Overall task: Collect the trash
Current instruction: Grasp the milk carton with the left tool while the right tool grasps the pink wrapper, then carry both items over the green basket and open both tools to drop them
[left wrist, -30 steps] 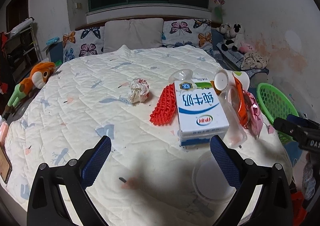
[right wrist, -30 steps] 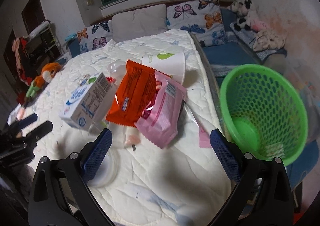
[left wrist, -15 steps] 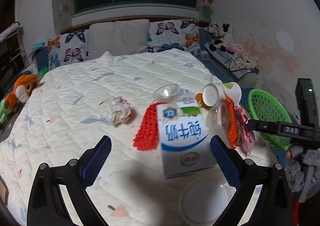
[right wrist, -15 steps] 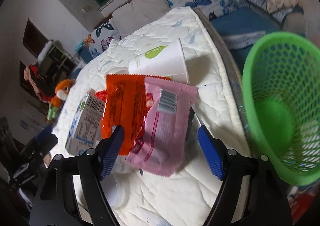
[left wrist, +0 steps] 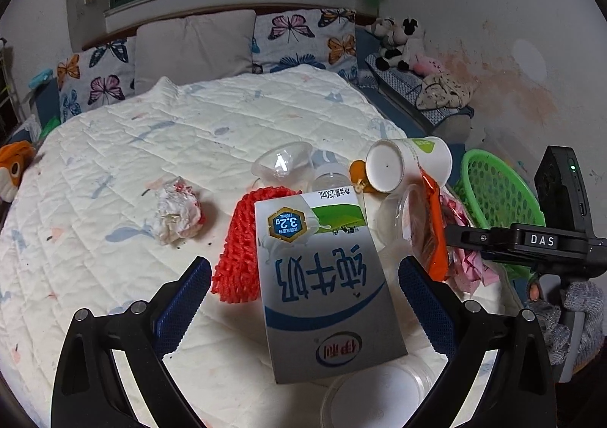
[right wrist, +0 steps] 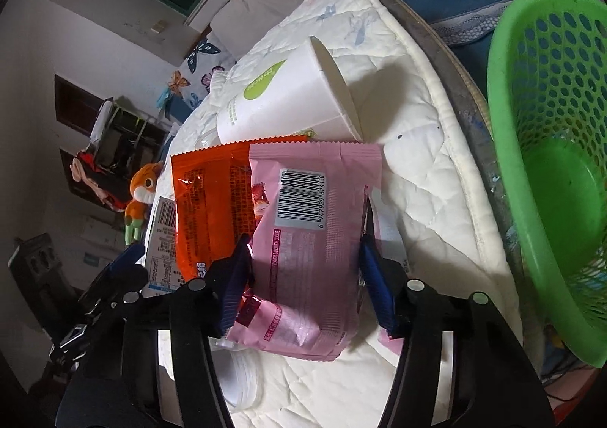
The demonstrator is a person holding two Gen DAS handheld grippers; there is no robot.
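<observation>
My right gripper [right wrist: 303, 257] straddles a pink snack wrapper [right wrist: 311, 238] on the white quilt; its jaws are closing, pads at the wrapper's two edges without squeezing it. An orange wrapper [right wrist: 208, 200] lies partly under the pink one, and a tipped paper cup [right wrist: 288, 102] lies just beyond. My left gripper [left wrist: 303, 268] is open over a blue-and-white milk carton [left wrist: 322, 276], which lies between its fingers untouched. Left of the carton are a red foam net [left wrist: 239, 246] and a crumpled tissue [left wrist: 176, 214]. The green basket [right wrist: 550, 162] stands beside the bed at the right.
A clear plastic cup [left wrist: 280, 164] and a small orange piece [left wrist: 356, 170] lie behind the carton, a clear lid [left wrist: 379, 390] in front of it. Pillows [left wrist: 193, 45] line the headboard. Plush toys [left wrist: 398, 37] sit on a side bench. The bed edge [right wrist: 447, 60] runs beside the basket.
The right gripper dropped onto the pink wrapper, rolled, and its jaws narrowed around it. The left gripper moved forward over the milk carton, still wide open.
</observation>
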